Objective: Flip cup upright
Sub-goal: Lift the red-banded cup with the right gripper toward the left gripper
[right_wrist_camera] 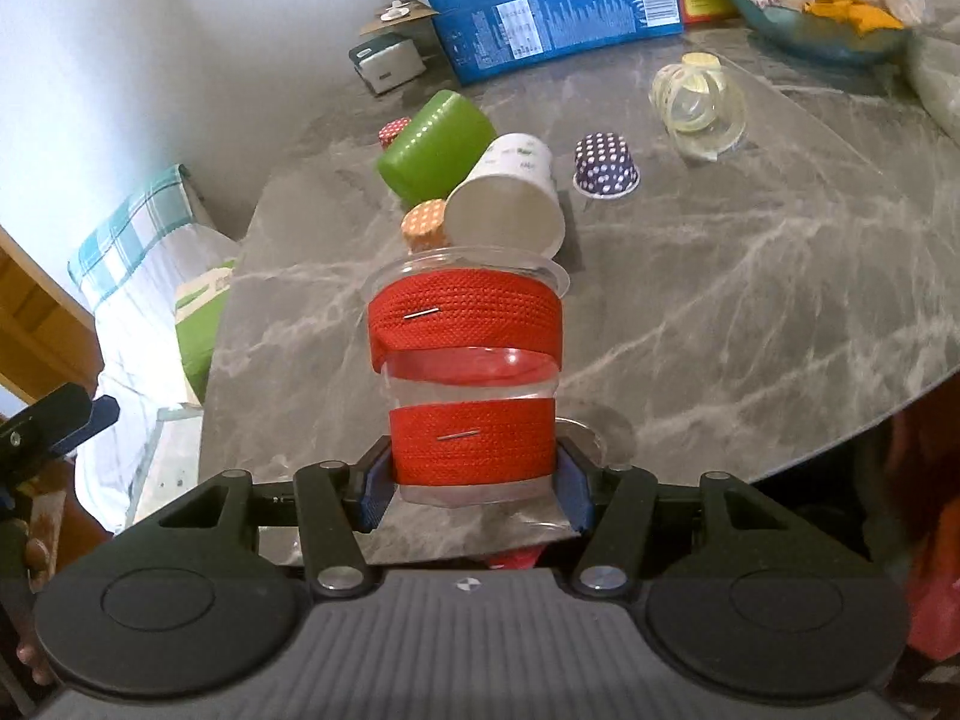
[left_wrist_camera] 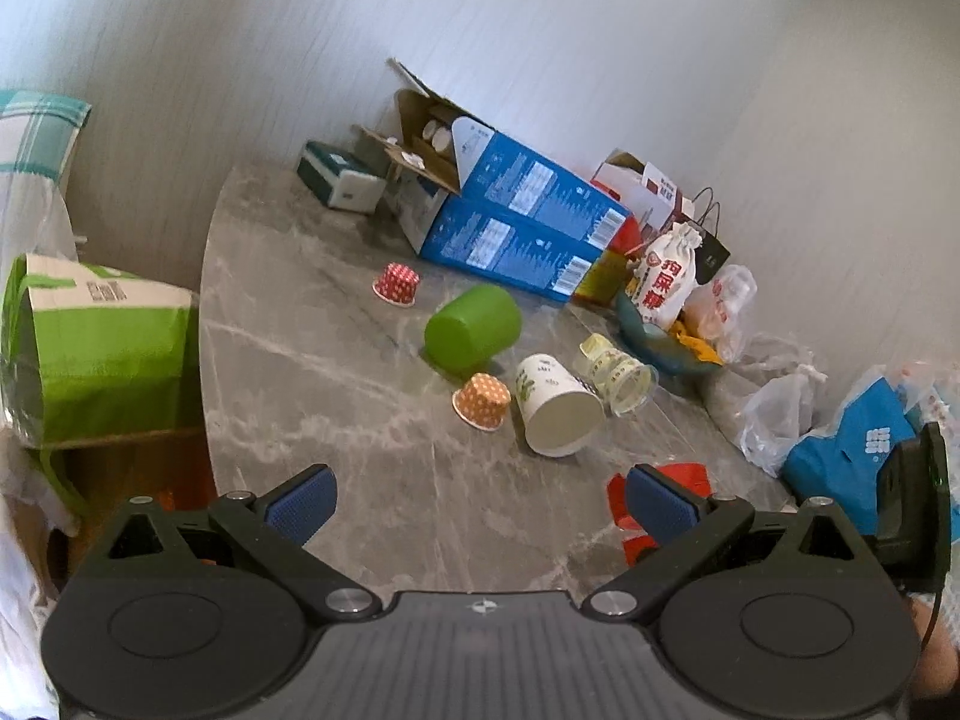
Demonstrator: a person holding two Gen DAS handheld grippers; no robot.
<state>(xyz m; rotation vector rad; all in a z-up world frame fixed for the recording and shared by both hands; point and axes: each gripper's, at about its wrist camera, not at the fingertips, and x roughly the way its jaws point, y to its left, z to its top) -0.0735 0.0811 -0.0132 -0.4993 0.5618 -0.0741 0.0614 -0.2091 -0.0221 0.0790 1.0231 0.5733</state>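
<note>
My right gripper (right_wrist_camera: 474, 489) is shut on a clear plastic cup with red bands (right_wrist_camera: 468, 378), gripping its lower part, rim pointing away over the grey marble table (right_wrist_camera: 750, 300). In the left wrist view the cup shows as red patches (left_wrist_camera: 630, 510) behind the right pad. My left gripper (left_wrist_camera: 480, 504) is open and empty above the table's near part. A green cup (left_wrist_camera: 473, 328) (right_wrist_camera: 435, 147), a white paper cup (left_wrist_camera: 558, 414) (right_wrist_camera: 510, 198) and a clear yellow-patterned cup (left_wrist_camera: 618, 375) (right_wrist_camera: 702, 108) lie on their sides.
Small dotted cupcake cups sit upside down: red (left_wrist_camera: 396, 284), orange (left_wrist_camera: 482, 401) (right_wrist_camera: 425, 225), purple (right_wrist_camera: 606, 165). Blue boxes (left_wrist_camera: 516, 222), a green-white box (left_wrist_camera: 339, 177), a bowl of snacks (left_wrist_camera: 660, 336) and plastic bags (left_wrist_camera: 774, 414) crowd the far side. A green bag (left_wrist_camera: 90, 348) stands left of the table.
</note>
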